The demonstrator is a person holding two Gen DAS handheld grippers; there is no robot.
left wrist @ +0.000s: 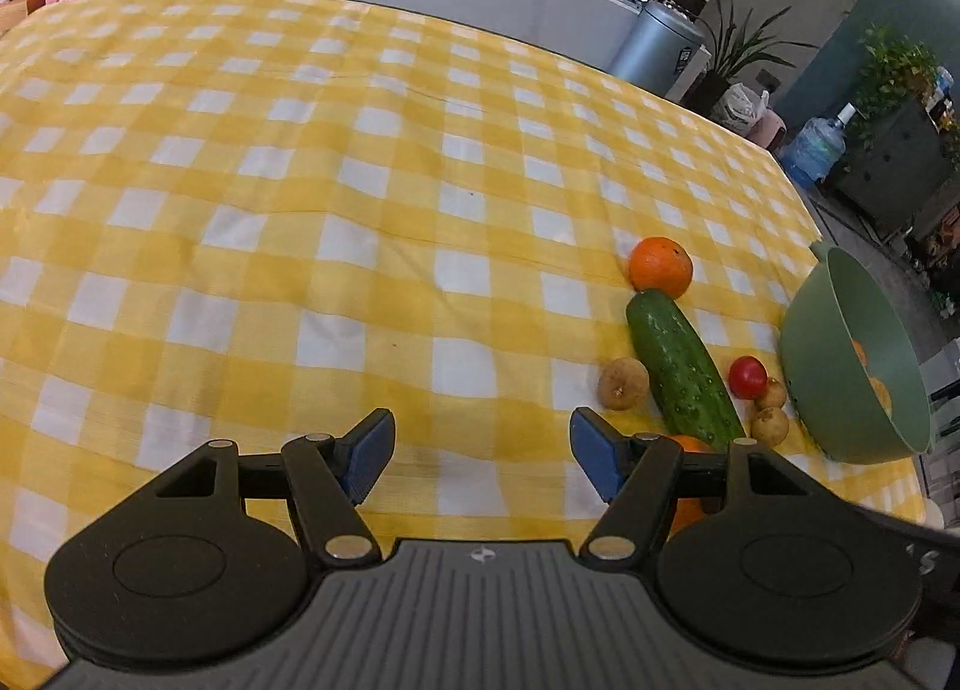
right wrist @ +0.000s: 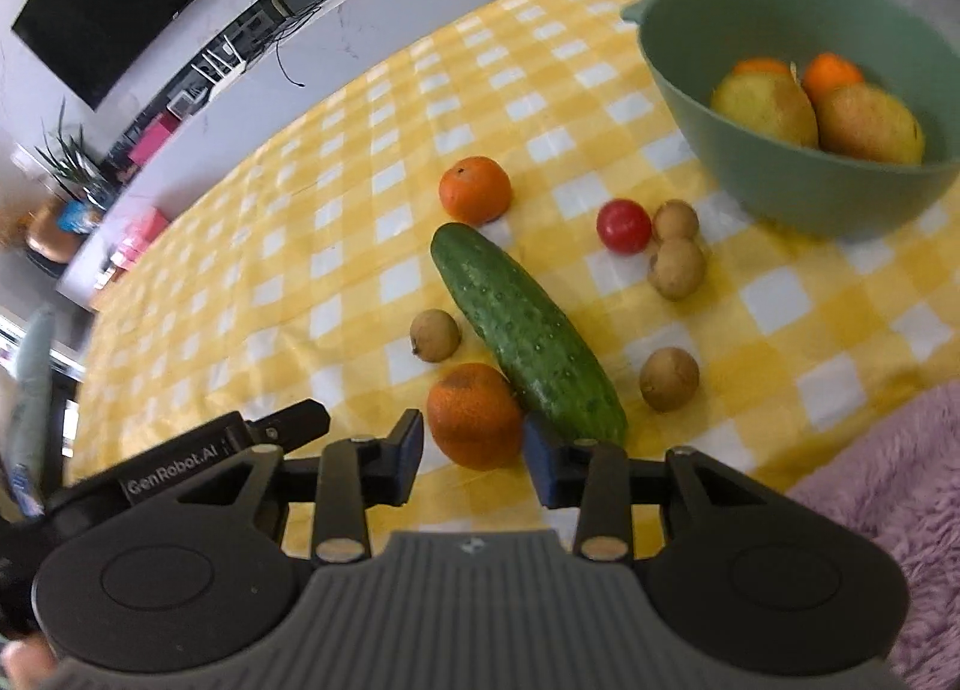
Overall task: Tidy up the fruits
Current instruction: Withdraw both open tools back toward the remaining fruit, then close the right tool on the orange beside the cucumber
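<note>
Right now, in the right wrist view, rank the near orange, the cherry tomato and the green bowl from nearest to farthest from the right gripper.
1. Near orange: right at the right gripper, between its fingertips, beside the cucumber's near end.
2. Cherry tomato: farther back and to the right, next to two small brown fruits.
3. Green bowl: farthest, at the upper right, holding fruit.

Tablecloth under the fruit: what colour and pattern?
The tablecloth is a yellow and white check, a gingham. It shows best in the left wrist view.

Loose fruits [right wrist: 475, 189] — beside green bowl [right wrist: 780, 180]
</note>
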